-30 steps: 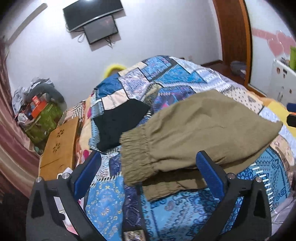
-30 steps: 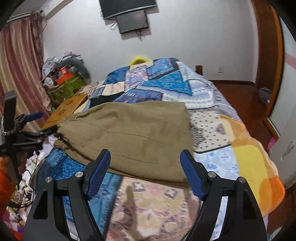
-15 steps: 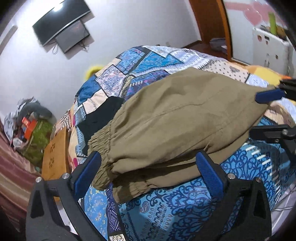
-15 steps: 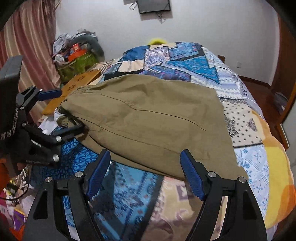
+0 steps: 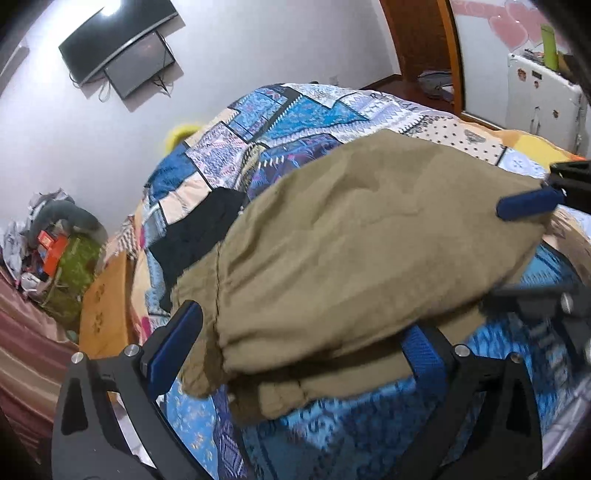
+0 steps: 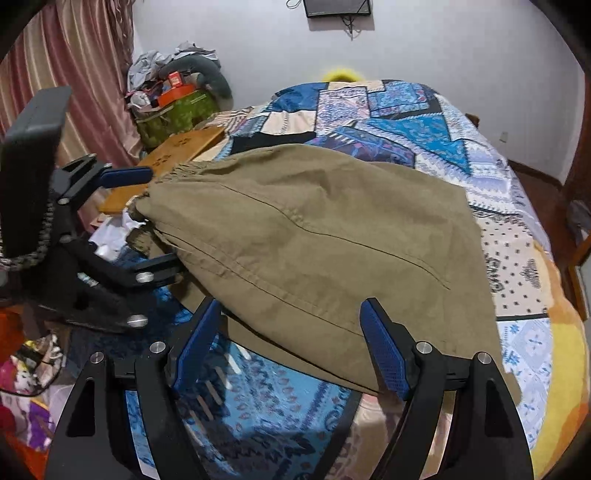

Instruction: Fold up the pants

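I am seeing the pants [image 5: 369, 258] covering the tip of my left gripper's [image 5: 303, 354] right finger, my right gripper [image 5: 532, 251] smearing into blur at that view's edge, and the wall screen [image 6: 338, 8] getting cropped by the frame's top.

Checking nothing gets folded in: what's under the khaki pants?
The pants lie on the patchwork quilt, partly over a black cloth. Whatever else sits beneath their middle is covered.
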